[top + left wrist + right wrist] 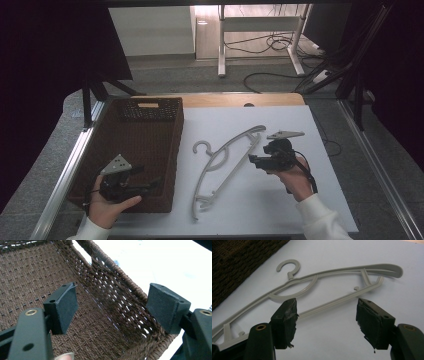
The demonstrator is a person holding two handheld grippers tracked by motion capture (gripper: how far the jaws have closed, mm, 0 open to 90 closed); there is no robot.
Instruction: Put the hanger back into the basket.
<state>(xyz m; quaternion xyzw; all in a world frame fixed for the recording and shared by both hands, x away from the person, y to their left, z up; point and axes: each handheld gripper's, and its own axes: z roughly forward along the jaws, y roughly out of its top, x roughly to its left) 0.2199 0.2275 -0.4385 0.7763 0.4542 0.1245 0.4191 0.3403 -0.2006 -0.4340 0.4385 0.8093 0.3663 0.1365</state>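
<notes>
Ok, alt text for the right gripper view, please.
A grey hanger lies flat on the white table, seen past the open right gripper, whose black jaws hold nothing. A dark woven basket sits at the upper left.

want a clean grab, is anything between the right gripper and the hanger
Nothing visible. The right gripper has its jaws open, facing the grey plastic hanger, which lies flat on the white table with only bare tabletop between them.

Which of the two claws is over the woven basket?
The left claw: it sits over the brown basket, while the right claw is over the white table by the hanger.
</notes>
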